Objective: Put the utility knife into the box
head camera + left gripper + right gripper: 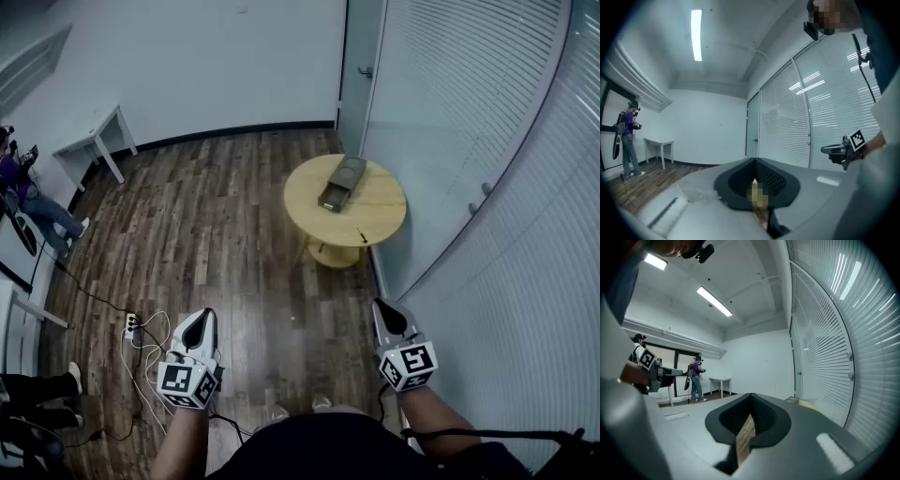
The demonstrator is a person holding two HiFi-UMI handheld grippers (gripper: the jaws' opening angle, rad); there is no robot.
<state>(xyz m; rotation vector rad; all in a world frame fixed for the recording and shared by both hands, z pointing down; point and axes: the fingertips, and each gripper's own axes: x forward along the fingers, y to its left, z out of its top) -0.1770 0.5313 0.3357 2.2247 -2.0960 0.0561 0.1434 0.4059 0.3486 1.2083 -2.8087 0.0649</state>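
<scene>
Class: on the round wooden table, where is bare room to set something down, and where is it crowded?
Free: the broad right part of the round table, between the box and the rim nearest the blinds, and the left crescent between box and rim. Crowded: the back middle, taken by the box, and the near rim by a small dark item.

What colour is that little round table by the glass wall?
The table is pale yellowish wood, clearest in the head view.
</scene>
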